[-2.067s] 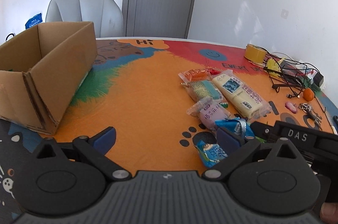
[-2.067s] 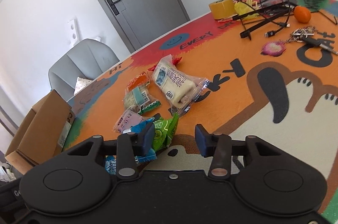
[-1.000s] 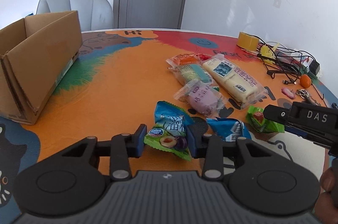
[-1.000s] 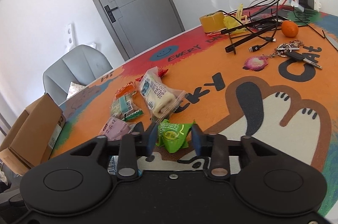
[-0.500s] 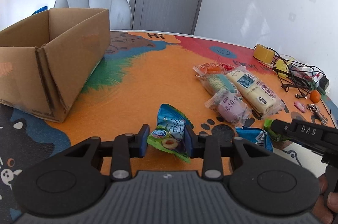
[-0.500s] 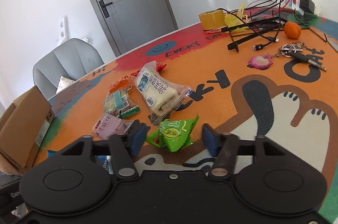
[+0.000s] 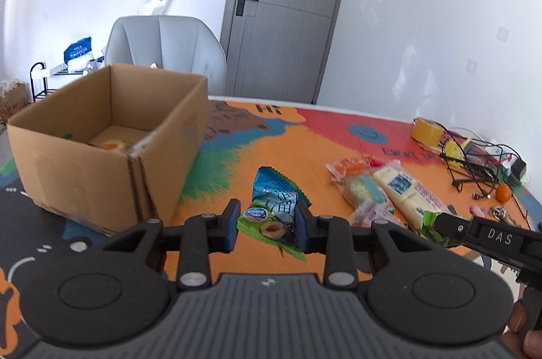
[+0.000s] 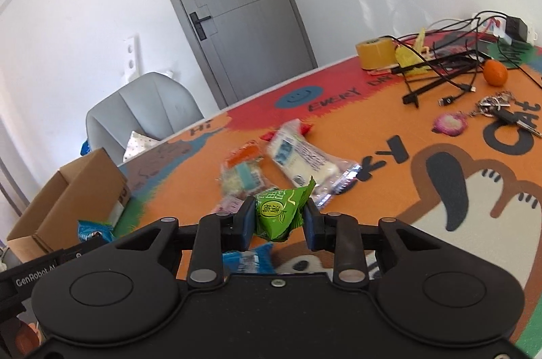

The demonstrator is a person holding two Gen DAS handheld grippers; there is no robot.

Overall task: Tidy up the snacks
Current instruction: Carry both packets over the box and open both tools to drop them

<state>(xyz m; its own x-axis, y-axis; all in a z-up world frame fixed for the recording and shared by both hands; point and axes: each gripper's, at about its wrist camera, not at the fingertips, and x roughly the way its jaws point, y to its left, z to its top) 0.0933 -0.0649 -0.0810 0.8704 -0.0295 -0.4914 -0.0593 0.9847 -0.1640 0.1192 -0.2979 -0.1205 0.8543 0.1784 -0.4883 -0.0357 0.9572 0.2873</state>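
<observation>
- Left tool (image 7: 267, 225): clamped on a blue plum-candy packet (image 7: 272, 206), held above the counter (image 7: 305, 149) beside the open cardboard box (image 7: 111, 142).
- Right tool (image 8: 279, 223): clamped on a green candy packet (image 8: 279, 213), held above the counter.
- Loose snack packets (image 8: 301, 155) lie mid-counter.

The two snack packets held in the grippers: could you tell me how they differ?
The blue plum packet is blue and green with a plum picture; the green packet is plain green with a round label. The blue one sits in the left gripper, the green in the right gripper. Both are clamped clear of the table.
</observation>
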